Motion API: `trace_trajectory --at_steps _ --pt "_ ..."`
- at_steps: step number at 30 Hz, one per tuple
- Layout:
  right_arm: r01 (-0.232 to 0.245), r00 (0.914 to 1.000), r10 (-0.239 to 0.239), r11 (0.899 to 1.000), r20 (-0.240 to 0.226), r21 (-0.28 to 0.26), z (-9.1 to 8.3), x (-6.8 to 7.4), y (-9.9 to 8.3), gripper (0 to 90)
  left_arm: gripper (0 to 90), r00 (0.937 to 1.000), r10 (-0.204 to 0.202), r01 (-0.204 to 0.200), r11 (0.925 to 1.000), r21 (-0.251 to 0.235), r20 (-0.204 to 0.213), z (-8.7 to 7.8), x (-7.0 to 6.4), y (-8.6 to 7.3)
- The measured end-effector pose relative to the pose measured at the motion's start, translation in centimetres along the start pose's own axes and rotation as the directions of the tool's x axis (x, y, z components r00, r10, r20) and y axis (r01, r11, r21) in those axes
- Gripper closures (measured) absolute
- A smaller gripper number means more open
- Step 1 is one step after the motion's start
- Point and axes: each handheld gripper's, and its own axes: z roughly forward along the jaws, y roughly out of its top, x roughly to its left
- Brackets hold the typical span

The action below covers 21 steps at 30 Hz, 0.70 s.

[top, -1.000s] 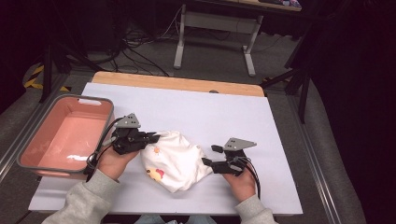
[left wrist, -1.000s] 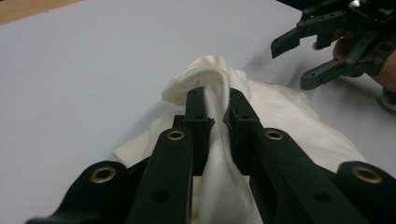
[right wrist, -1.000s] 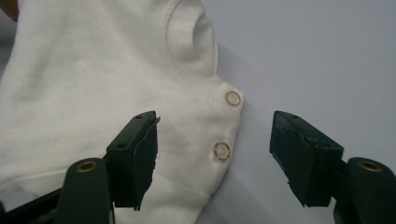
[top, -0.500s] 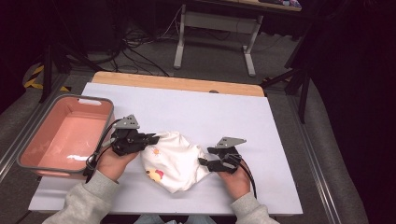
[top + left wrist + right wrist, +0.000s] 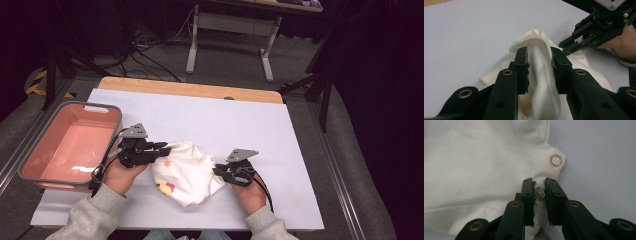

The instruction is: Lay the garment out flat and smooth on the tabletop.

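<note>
One white garment (image 5: pixel 187 170) is lying low and centre in the high view, on the white table cover (image 5: pixel 250 125), bunched between two grippers. The left gripper (image 5: pixel 539 63) is clamping a raised fold of cloth, and the right gripper (image 5: pixel 539 195) is pinching the hem at one of two snap buttons (image 5: pixel 555 160), probably so the pair can spread it. One pink bin (image 5: pixel 40 172) is waiting at the left edge.
</note>
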Motion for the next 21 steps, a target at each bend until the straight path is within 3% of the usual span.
trace_trajectory --at_steps 3,12,16,21 --pt "0.009 0.9999 -0.009 1.000 0.009 -0.002 -0.4 0.1 0.1 80.1 70.3 1.0000 -0.006 0.006 0.9999 -0.011 0.000 -0.2 0.0 0.1" --pt "0.006 0.9999 -0.006 0.999 0.016 -0.048 -2.0 -0.2 0.4 80.4 82.7 1.0000 0.000 0.000 0.9994 -0.034 -0.001 -0.7 -0.1 0.7" --pt "0.020 0.9983 -0.015 0.996 0.057 -0.092 -4.1 -0.6 0.7 80.6 83.3 0.9999 0.014 -0.014 0.9965 -0.083 -0.002 -1.6 -0.3 1.2" --pt "0.020 0.9952 -0.007 0.990 0.098 -0.139 -6.7 -1.5 1.0 80.7 83.5 0.9998 0.014 -0.015 0.9944 -0.104 -0.014 -2.2 -0.2 1.4"
